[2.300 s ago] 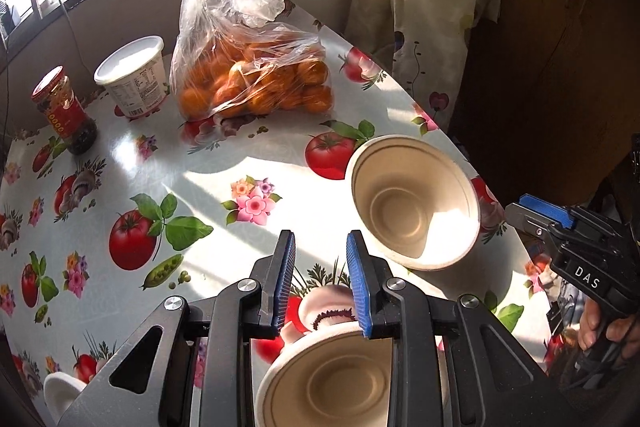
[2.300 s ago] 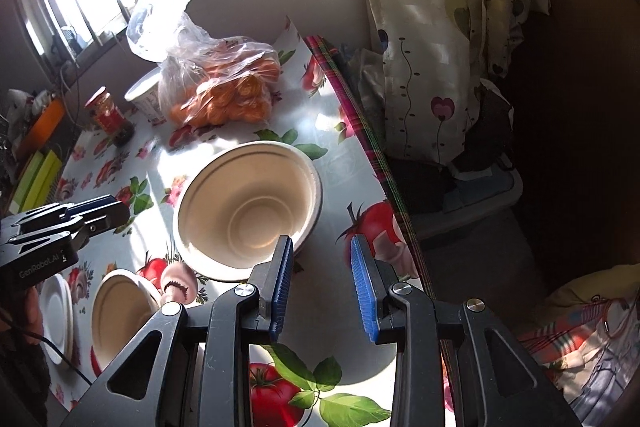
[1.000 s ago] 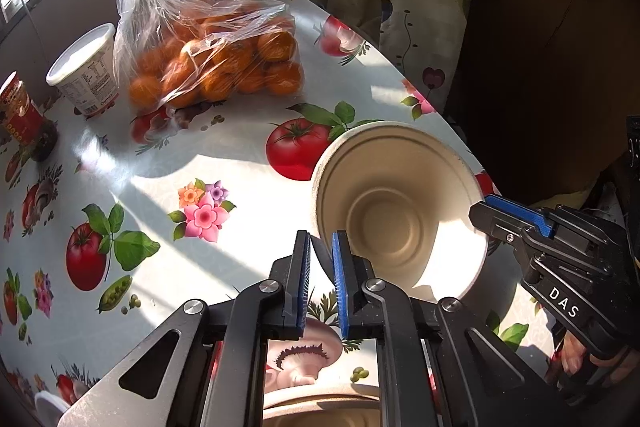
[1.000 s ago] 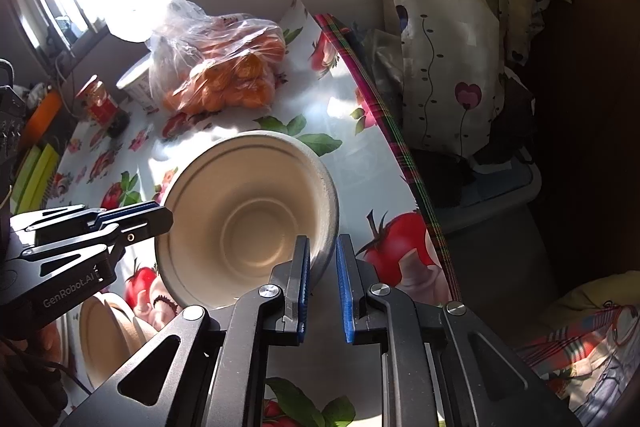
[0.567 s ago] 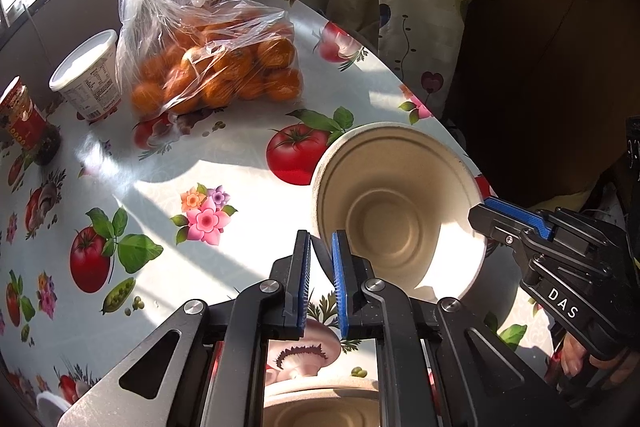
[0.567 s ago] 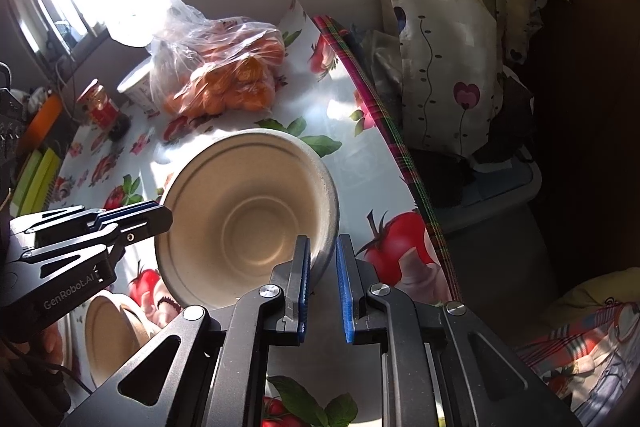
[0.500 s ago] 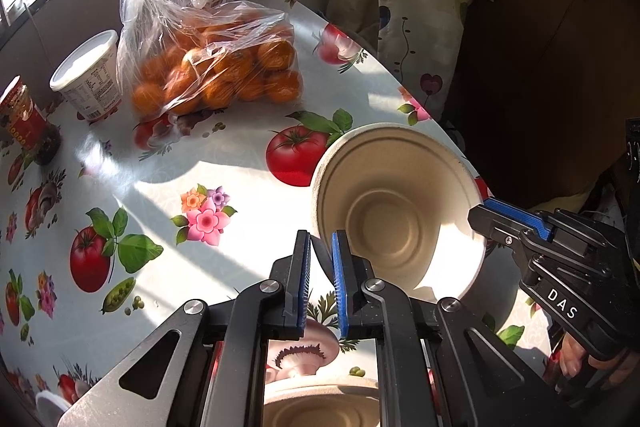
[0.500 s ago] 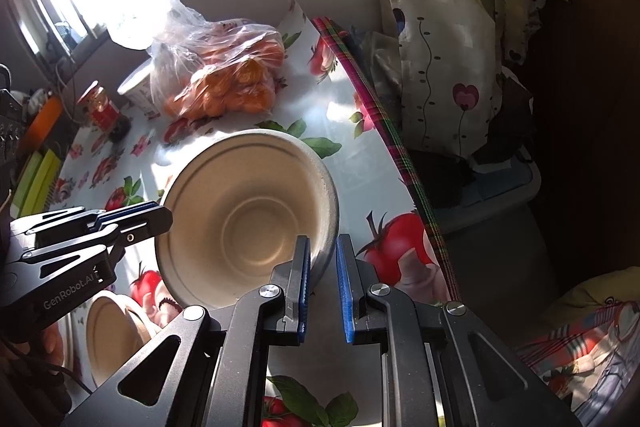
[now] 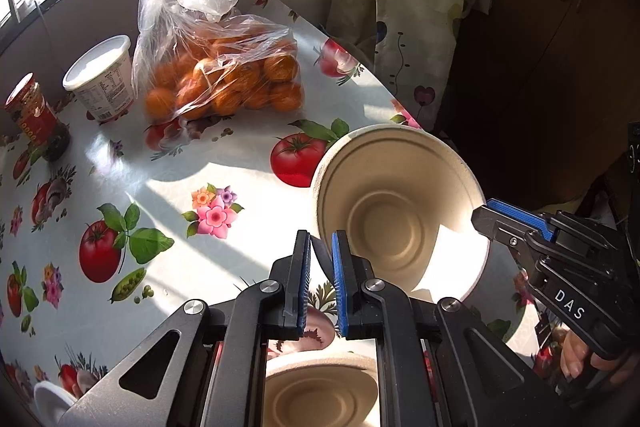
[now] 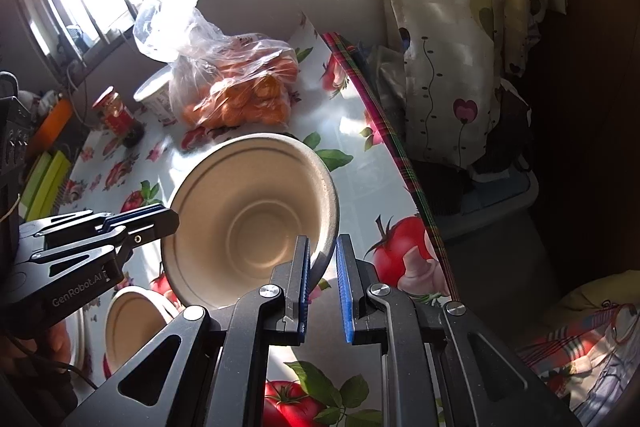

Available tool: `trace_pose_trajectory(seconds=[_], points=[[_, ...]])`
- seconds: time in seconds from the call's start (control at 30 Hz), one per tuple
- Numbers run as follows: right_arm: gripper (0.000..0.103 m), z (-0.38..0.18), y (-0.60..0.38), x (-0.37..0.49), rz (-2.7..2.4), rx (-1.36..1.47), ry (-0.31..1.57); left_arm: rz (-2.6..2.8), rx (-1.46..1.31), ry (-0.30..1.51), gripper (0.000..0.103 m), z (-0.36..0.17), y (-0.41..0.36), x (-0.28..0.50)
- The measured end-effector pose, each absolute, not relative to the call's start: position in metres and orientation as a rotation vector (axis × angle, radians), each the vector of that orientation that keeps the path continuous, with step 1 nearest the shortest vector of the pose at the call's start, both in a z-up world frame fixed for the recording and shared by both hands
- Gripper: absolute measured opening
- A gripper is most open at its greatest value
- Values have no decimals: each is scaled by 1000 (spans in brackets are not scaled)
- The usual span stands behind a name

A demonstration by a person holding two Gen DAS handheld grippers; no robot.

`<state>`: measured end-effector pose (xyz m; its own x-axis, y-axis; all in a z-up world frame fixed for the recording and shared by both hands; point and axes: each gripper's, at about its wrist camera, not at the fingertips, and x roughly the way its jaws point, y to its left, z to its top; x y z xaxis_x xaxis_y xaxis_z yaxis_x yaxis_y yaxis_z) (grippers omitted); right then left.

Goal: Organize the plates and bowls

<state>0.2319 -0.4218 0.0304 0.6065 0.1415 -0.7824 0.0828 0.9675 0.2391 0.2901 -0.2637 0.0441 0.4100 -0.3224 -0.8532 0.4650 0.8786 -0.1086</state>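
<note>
— Where is the bowl now, and who has it?

— I hold the large bowl (image 9: 400, 211) with both tools. My left tool (image 9: 320, 283) is pinching its rim on the near-left side, and my right tool (image 10: 323, 291) is pinching the rim on the opposite side. Both pairs of jaws are pressed together on the thin edge. The bowl is tilted, with its opening turned toward the left tool, and it seems to be lifted off the bench (image 9: 168, 187) — I judge this from the shadow under it.

— And where does it go?

— I think into the smaller bowl (image 10: 132, 327). It stands on the bench near me, just below and to the left of the large one as the right tool sees it. From the left tool's view it lies directly under the jaws, at the bottom edge.

— Which hand is nearer to it?

— The left one. So the move goes toward the near-left, and the bowl must come level first — or the smaller one should go inside the large one instead. A white plate (image 9: 52, 401) is at the far-left corner of that view, only partly seen.
</note>
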Motion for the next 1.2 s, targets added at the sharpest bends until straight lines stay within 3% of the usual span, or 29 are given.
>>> trace_pose_trajectory(seconds=[1.2], points=[[13,68,-368,151,145,274,843,-517,11,958,11,76,-186,209]])
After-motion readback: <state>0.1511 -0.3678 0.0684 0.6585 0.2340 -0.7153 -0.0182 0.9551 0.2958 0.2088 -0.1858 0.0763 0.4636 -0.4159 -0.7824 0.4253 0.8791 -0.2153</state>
